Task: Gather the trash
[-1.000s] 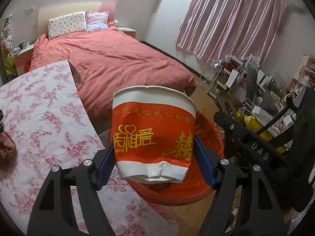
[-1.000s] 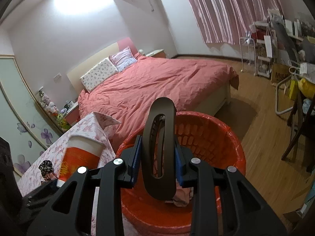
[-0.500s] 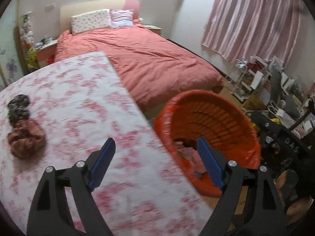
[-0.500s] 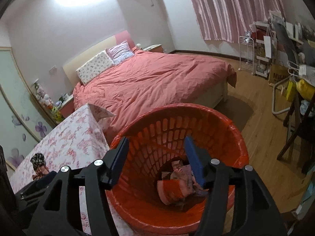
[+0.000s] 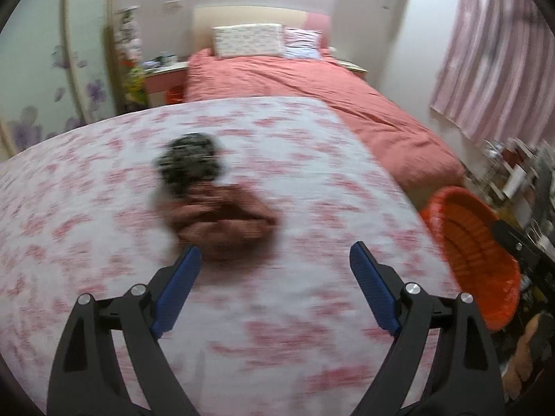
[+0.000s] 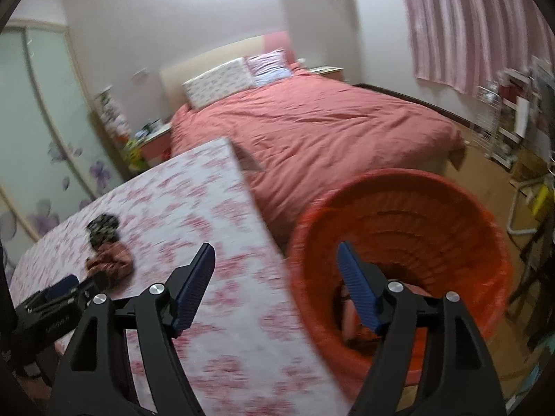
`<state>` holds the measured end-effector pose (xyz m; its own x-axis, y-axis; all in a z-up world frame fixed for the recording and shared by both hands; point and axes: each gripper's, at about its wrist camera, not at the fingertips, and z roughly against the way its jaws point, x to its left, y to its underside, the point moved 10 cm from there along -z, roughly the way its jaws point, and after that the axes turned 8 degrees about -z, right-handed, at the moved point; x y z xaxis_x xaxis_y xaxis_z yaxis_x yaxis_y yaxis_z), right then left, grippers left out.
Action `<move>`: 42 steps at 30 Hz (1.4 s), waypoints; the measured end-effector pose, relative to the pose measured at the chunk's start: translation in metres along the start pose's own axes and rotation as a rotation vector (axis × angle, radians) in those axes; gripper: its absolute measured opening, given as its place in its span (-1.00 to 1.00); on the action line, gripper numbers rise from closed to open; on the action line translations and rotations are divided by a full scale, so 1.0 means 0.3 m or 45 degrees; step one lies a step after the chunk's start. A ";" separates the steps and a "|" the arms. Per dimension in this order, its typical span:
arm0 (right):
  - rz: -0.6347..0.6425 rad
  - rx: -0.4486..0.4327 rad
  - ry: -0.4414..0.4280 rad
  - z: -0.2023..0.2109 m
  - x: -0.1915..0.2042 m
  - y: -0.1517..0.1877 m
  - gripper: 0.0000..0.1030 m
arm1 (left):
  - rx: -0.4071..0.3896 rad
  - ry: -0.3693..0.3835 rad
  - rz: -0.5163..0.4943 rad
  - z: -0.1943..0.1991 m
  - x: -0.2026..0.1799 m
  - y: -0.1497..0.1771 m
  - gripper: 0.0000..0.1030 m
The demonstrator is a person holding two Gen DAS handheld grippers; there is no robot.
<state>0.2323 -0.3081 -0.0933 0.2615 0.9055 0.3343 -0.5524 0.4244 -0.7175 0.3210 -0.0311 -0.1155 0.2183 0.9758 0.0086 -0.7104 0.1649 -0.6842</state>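
My left gripper point(image 5: 275, 254) is open and empty above the floral tablecloth point(image 5: 312, 159). Just ahead of its left finger lies a crumpled brown bundle point(image 5: 222, 222) with a crumpled black-and-white bundle point(image 5: 189, 163) behind it, both blurred. My right gripper point(image 6: 275, 251) is open and empty, over the table's right edge beside the orange mesh basket point(image 6: 468, 208). The basket holds some trash at the bottom. Both bundles show in the right wrist view, brown point(image 6: 112, 258) and black point(image 6: 102, 225), with the left gripper point(image 6: 64, 287) next to them.
The orange basket point(image 5: 471, 242) stands on the floor off the table's right edge. A bed with a pink cover point(image 6: 312, 124) lies behind the table. Cluttered shelves and a rack point(image 6: 510, 114) stand at the right by the pink curtain.
The left gripper let go of the red paper cup and swung left to the bundles. The right gripper let go of the dark oval object and turned left toward the table.
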 end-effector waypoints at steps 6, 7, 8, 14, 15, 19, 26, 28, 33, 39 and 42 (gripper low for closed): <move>0.147 0.074 -0.097 -0.050 0.246 0.078 0.49 | -0.004 -0.128 0.117 0.034 0.278 0.041 0.67; 0.175 0.087 -0.117 -0.061 0.292 0.096 0.52 | -0.003 -0.144 0.133 0.043 0.314 0.052 0.67; 0.194 0.096 -0.130 -0.073 0.329 0.104 0.54 | -0.001 -0.161 0.153 0.048 0.357 0.059 0.67; 0.297 0.173 -0.219 -0.156 0.539 0.184 0.71 | -0.001 -0.224 0.248 0.075 0.557 0.103 0.67; 0.306 0.183 -0.223 -0.171 0.564 0.193 0.72 | 0.002 -0.231 0.261 0.076 0.580 0.108 0.67; 0.330 0.230 -0.205 -0.250 0.650 0.233 0.75 | 0.010 -0.249 0.303 0.073 0.664 0.135 0.67; 0.298 0.315 -0.153 -0.361 0.672 0.277 0.76 | 0.020 -0.258 0.351 0.061 0.739 0.167 0.67; 0.283 0.347 -0.154 -0.378 0.673 0.288 0.70 | 0.024 -0.254 0.354 0.052 0.741 0.169 0.67; 0.302 0.355 -0.202 -0.360 0.688 0.299 -0.26 | 0.025 -0.227 0.343 0.040 0.714 0.162 0.67; 0.288 0.338 -0.186 -0.330 0.633 0.286 -0.70 | 0.008 -0.185 0.303 0.017 0.630 0.113 0.67; 0.262 0.284 -0.125 -0.302 0.548 0.249 -0.71 | 0.005 -0.143 0.289 -0.011 0.566 0.074 0.67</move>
<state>0.3057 -0.1277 -0.1474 0.0542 0.9638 0.2611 -0.7487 0.2123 -0.6280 0.3445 0.1379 -0.1316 -0.0227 0.9977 -0.0636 -0.7352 -0.0598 -0.6752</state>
